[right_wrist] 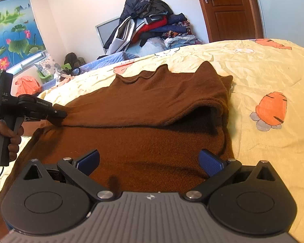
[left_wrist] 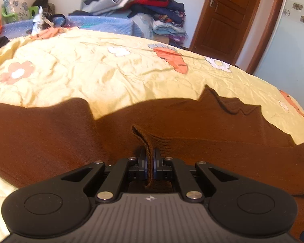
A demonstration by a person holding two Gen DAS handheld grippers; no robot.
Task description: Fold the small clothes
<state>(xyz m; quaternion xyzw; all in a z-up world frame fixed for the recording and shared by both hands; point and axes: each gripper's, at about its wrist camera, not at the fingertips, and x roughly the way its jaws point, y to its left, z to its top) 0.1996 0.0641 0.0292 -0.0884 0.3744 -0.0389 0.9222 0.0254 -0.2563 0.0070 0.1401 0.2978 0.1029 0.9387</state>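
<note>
A brown knit garment point(right_wrist: 152, 105) lies partly folded on a yellow quilt point(right_wrist: 263, 70). Its upper layer is folded over the lower one. In the left wrist view the garment point(left_wrist: 192, 125) spreads across the quilt point(left_wrist: 91, 70). My left gripper point(left_wrist: 150, 162) is shut on a raised edge of the brown fabric; it also shows in the right wrist view point(right_wrist: 60, 114) at the garment's left side, held by a hand. My right gripper point(right_wrist: 150, 161) is open and empty, just above the garment's near part, blue pads point(right_wrist: 210, 162) wide apart.
The quilt has carrot and flower prints point(right_wrist: 271, 109). A pile of clothes point(right_wrist: 152, 28) stands against the far wall by a wooden door point(right_wrist: 229, 8). A blue blanket point(left_wrist: 103, 23) and an orange bag point(right_wrist: 27, 85) lie beyond the bed.
</note>
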